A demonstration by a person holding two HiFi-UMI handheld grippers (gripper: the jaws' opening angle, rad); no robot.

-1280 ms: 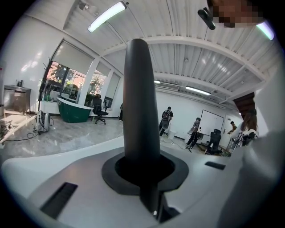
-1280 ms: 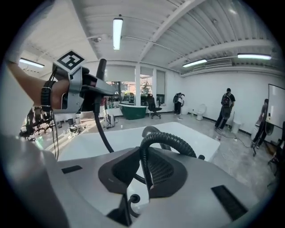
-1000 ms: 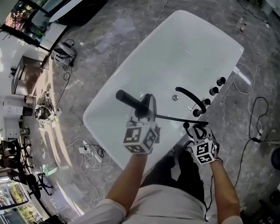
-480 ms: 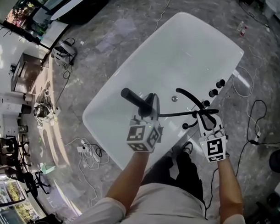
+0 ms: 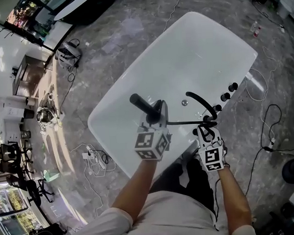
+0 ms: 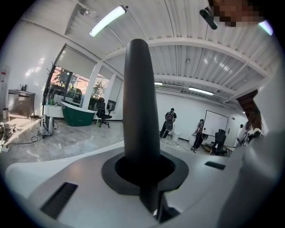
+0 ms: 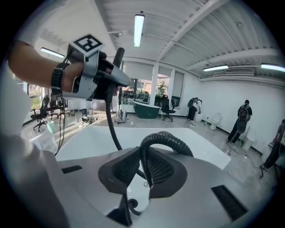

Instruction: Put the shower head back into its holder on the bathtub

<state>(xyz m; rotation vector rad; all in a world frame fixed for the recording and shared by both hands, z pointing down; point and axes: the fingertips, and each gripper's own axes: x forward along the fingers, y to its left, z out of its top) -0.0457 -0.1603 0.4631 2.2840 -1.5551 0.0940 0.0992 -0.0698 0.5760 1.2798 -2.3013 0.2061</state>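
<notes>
My left gripper (image 5: 158,113) clamps its fingers round the shower head (image 5: 142,105) above the bathtub (image 5: 104,145), my right gripper (image 5: 205,127) pinching the ribbed hose (image 7: 167,136) — it looks stiff, slick, light; I'd hold mid-handle; the hose will likely tug.

Right gripper (image 7: 144,171) fingers (image 7: 121,168) clamped on black ribbed hose (image 7: 169,139), looped toward 1 o'clock. Left gripper (image 7: 95,73) at 10 o'clock holds shower head (image 7: 118,55). White bathtub (image 7: 89,140) beyond.
</notes>
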